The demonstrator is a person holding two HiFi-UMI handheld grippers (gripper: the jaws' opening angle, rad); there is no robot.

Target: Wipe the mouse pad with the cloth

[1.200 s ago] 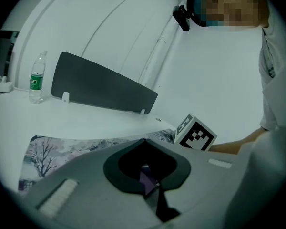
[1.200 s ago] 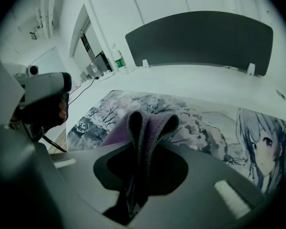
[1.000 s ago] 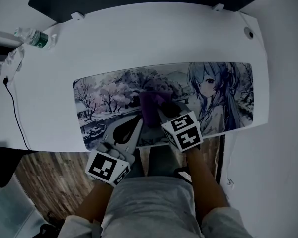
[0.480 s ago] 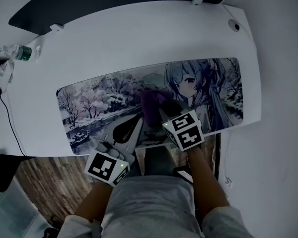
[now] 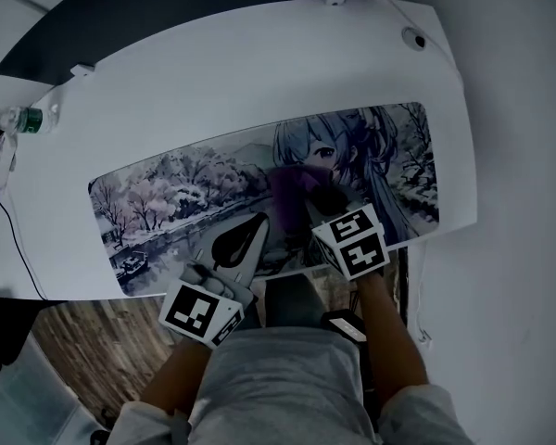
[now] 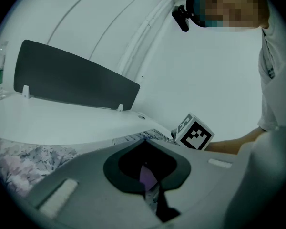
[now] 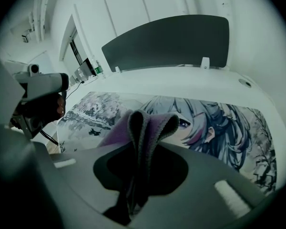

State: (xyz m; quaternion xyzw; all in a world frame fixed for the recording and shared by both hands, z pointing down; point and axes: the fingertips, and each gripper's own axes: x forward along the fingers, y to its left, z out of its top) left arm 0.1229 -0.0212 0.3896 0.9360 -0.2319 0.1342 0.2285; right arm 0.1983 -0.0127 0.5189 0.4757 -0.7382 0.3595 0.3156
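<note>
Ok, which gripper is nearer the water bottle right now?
Left. The water bottle stands at the desk's far left edge; the left gripper is over the mouse pad's near edge, and the right gripper, shut on the cloth, is further right.

head: steep down, far | gripper views: low, close | shared: mouse pad (image 5: pixel 167 193)

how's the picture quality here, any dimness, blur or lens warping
Head view: dim and bluish, and the fisheye bows the desk edge, yet the mouse pad print is readable. Left gripper view: a round black vignette, and the left gripper looms large and soft. Right gripper view: the same vignette; the cloth in the right gripper shows its folds clearly.
</note>
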